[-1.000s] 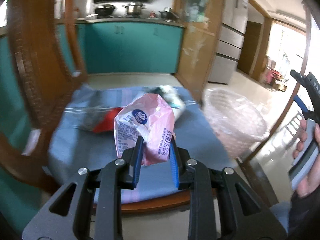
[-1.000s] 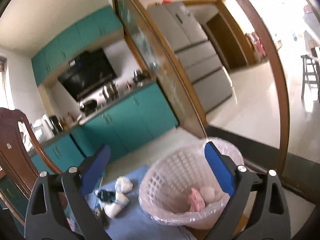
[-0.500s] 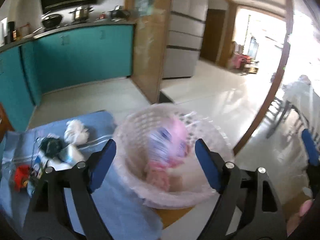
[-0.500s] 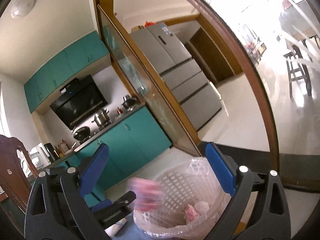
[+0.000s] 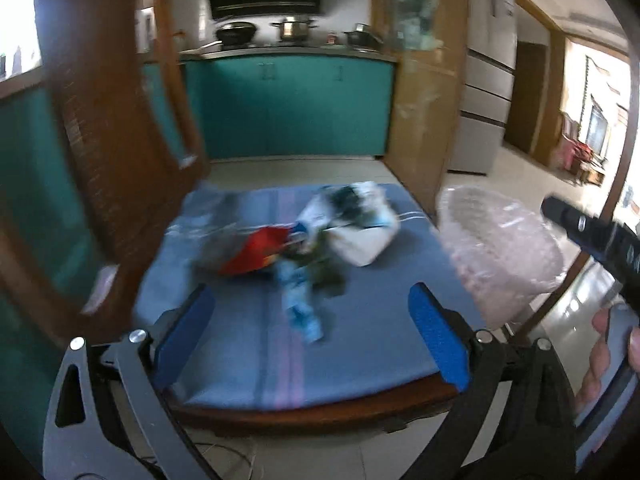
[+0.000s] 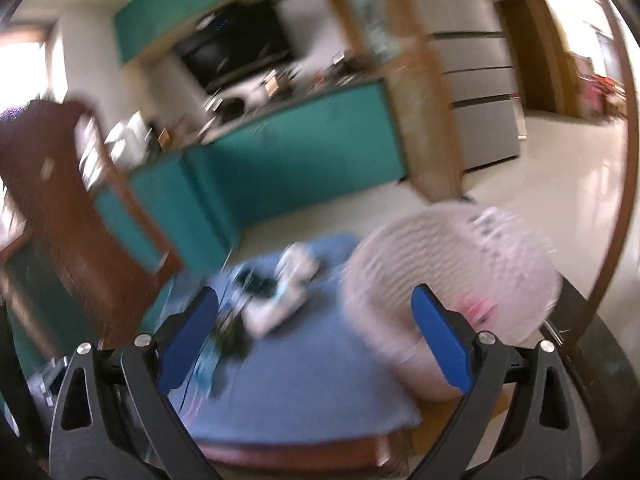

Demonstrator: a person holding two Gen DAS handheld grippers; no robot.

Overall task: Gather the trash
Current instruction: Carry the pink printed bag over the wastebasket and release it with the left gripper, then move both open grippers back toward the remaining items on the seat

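Loose trash lies on a blue cloth [image 5: 360, 340]: a red wrapper [image 5: 256, 254], a white bag [image 5: 362, 240], a light-blue packet [image 5: 300, 304] and dark scraps. A pale lined basket [image 5: 500, 256] stands at the cloth's right edge; it also shows in the right wrist view [image 6: 452, 276] with pink trash inside. My left gripper [image 5: 310, 338] is open and empty, near the cloth's front. My right gripper [image 6: 314, 340] is open and empty, between the trash pile [image 6: 272, 300] and the basket. Both views are blurred.
A carved wooden chair back [image 5: 116, 152] rises at the left. Teal kitchen cabinets [image 5: 288, 108] and a grey fridge [image 5: 486, 100] stand behind. The right hand-held gripper [image 5: 600, 240] shows at the left view's right edge.
My left gripper carried the pink bag to the basket, opened and dropped it in, then swung back left over the cloth. My right gripper tilted down toward the cloth.
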